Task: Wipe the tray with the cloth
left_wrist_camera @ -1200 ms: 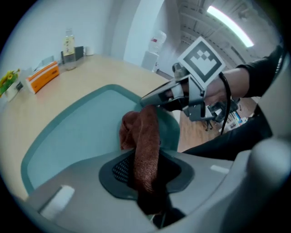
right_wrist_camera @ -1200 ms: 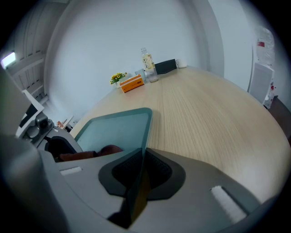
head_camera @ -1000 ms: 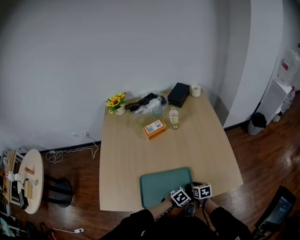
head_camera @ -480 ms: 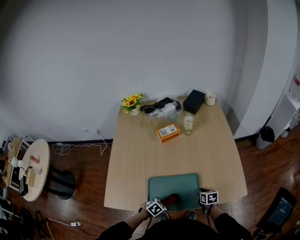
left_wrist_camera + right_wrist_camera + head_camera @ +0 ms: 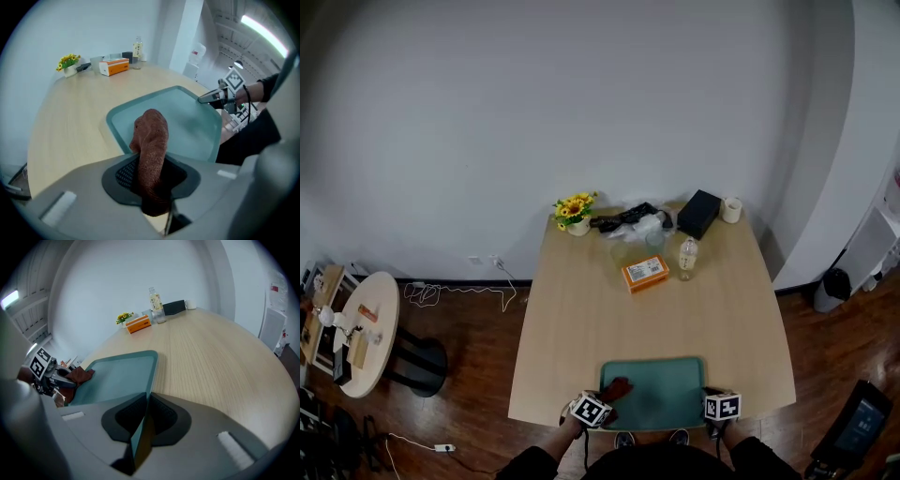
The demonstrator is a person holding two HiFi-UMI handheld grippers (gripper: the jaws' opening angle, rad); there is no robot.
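A teal tray (image 5: pixel 661 394) lies at the near edge of the wooden table (image 5: pixel 581 328). My left gripper (image 5: pixel 598 405) is at the tray's near left corner, shut on a rust-brown cloth (image 5: pixel 617 388). In the left gripper view the cloth (image 5: pixel 151 140) sticks out from between the jaws of this gripper (image 5: pixel 150 176) and hangs over the tray (image 5: pixel 190 119). My right gripper (image 5: pixel 718 412) is at the tray's near right corner. In the right gripper view the right gripper (image 5: pixel 143 423) is shut on the tray's thin rim (image 5: pixel 140 439), with the tray floor (image 5: pixel 117 376) ahead.
At the table's far end stand a sunflower pot (image 5: pixel 574 212), a black bundle and plastic wrap (image 5: pixel 630 221), an orange box (image 5: pixel 645 274), a bottle (image 5: pixel 687 257), a black box (image 5: pixel 698 214) and a cup (image 5: pixel 731 209). A round side table (image 5: pixel 356 333) stands to the left.
My left gripper has carried the cloth leftwards across the tray, from beside the right gripper to the near left corner. The right gripper has stayed on the tray's right corner.
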